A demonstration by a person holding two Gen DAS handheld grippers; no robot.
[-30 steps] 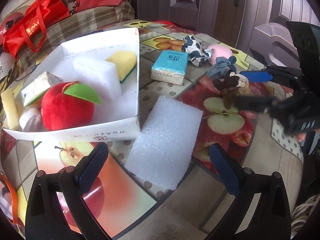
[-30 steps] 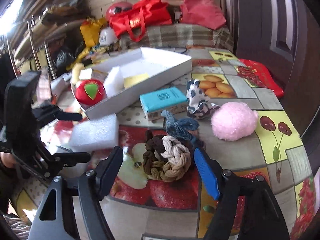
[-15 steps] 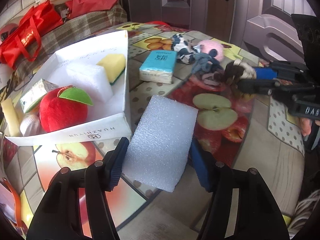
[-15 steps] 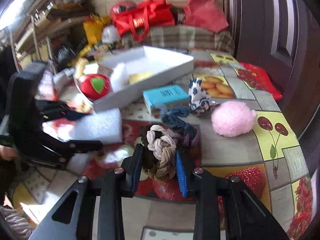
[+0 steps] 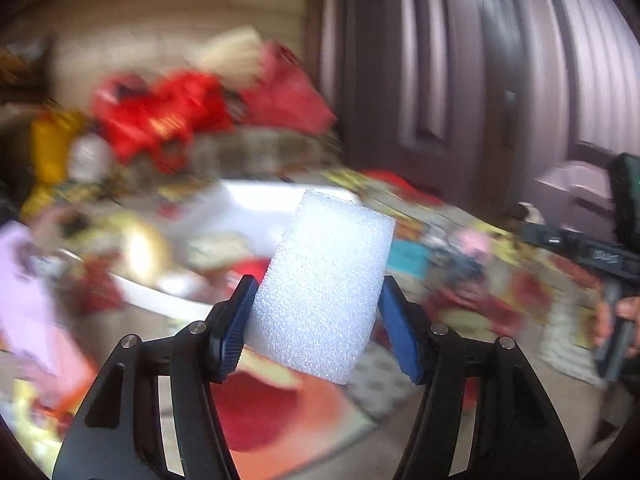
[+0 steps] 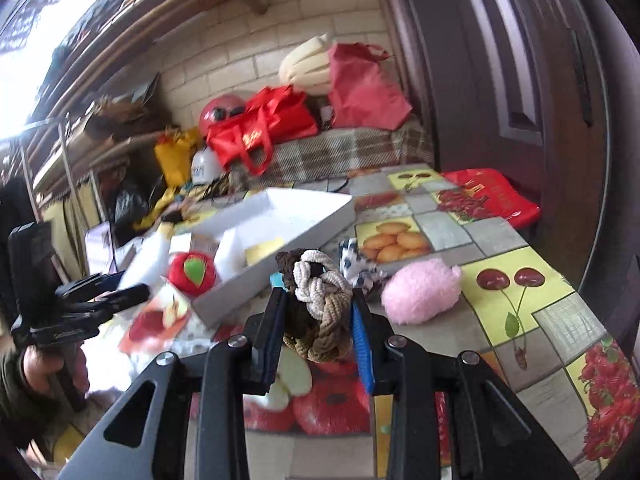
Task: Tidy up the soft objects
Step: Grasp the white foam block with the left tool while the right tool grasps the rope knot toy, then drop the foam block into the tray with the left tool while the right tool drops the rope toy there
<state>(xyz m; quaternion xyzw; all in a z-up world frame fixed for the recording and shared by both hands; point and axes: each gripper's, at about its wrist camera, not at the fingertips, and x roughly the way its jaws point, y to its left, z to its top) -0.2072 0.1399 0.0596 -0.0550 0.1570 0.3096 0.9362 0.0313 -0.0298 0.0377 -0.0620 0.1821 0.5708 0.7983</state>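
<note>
Fruit-printed oilcloth covers the table (image 6: pixel 516 280), whose far edge meets a checked bench piled with red bags (image 6: pixel 264 128), while a dark panelled door (image 6: pixel 500 60) closes the right side. Open surface lies on the right, near the cherry print; the middle is crowded.

A white, low-walled cardboard box (image 6: pixel 280 240) stands at an angle on the table, with a red plush apple (image 6: pixel 192 272) and pale foam pieces inside it. Beside the box lies a fluffy pink ball (image 6: pixel 420 290), next to a black-and-white spotted soft toy (image 6: pixel 358 268).

The right gripper (image 6: pixel 318 316) is clamped on a knotted rope toy (image 6: pixel 316 308) of cream and brown cords, held above the table.

The left gripper (image 5: pixel 316 320) squeezes a white foam block (image 5: pixel 324 284), rectangular and grainy, by its two long sides. The block's long axis points away from the camera and tilts slightly right, towards the blurred box.
</note>
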